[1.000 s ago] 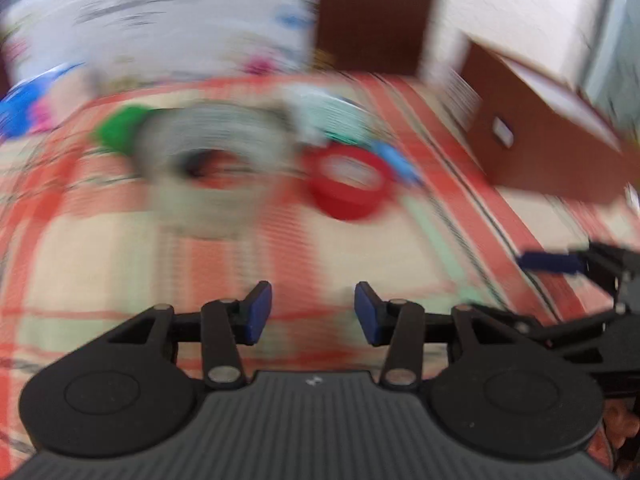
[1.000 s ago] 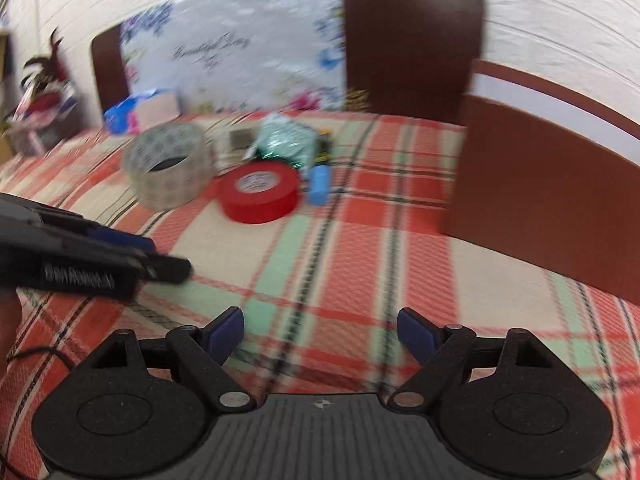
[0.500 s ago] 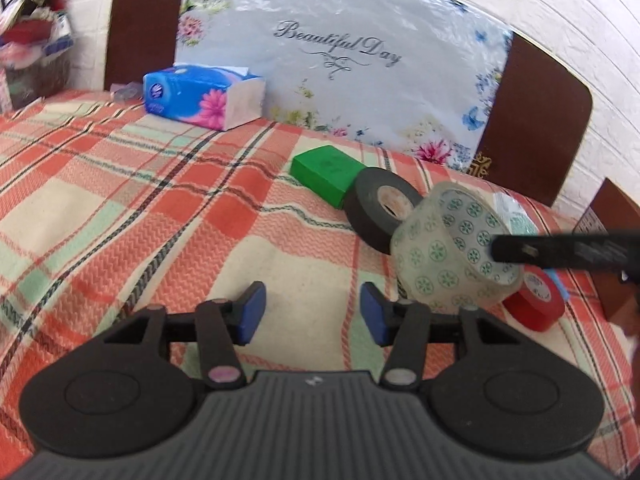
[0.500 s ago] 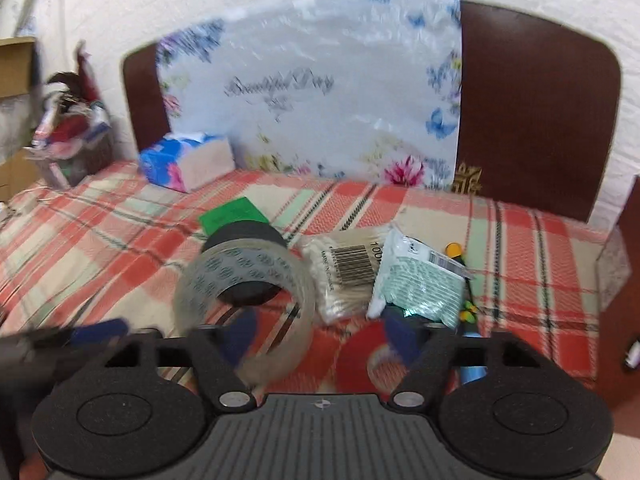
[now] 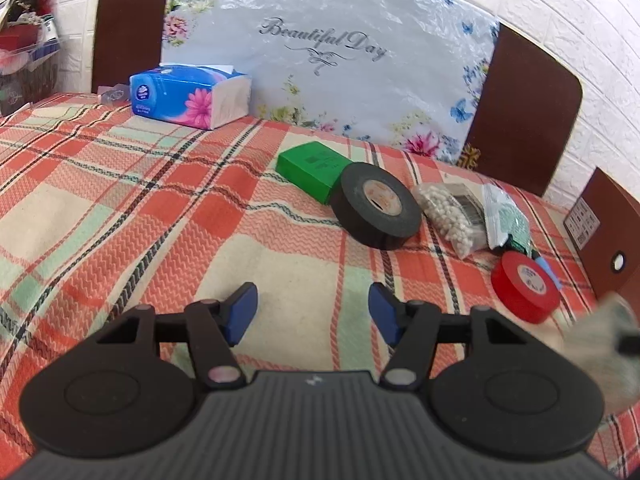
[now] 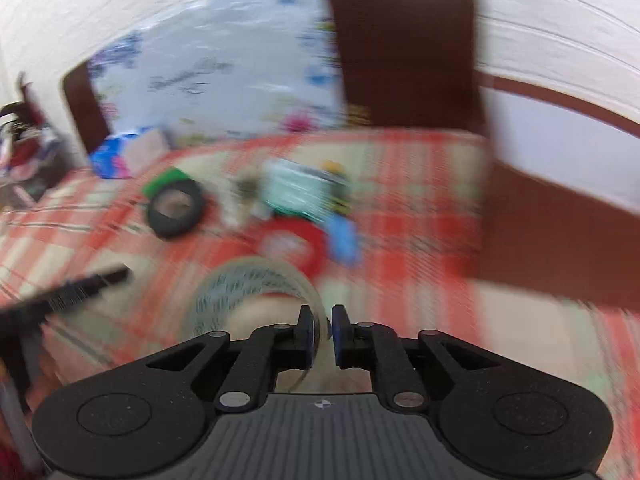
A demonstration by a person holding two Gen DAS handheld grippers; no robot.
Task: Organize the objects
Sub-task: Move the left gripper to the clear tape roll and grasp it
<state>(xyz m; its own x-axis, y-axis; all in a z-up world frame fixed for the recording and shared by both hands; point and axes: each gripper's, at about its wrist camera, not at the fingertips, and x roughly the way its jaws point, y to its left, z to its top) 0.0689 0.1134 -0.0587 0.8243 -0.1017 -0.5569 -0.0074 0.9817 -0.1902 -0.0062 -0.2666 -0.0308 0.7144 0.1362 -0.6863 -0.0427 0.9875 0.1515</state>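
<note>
1. Left gripper (image 5: 312,312): jaws part-spread and opening, nothing between them, hanging above bare plaid tablecloth (image 5: 120,216). Judged: readied for a next item while the other hand works.
2. Items in the left wrist view, left to right: tissue pack (image 5: 188,96) at the far edge, green box (image 5: 312,168) touching the black tape roll (image 5: 376,208), bag of white beads (image 5: 448,212), green-white packet (image 5: 504,216), red tape roll (image 5: 524,284). All loosely clustered; judged not yet sorted.
3. Right gripper (image 6: 320,330): jaws pressed together on the wall of the clear patterned tape roll (image 6: 256,292), one pad inside the ring, one outside. Judged: a rim pinch suits a hollow roll.
4. Brown box (image 6: 560,240) stands at the right, likely the destination.
5. Room: white brick wall, two dark chair backs, floral "Beautiful Day" sheet. Right wrist view blurred.
</note>
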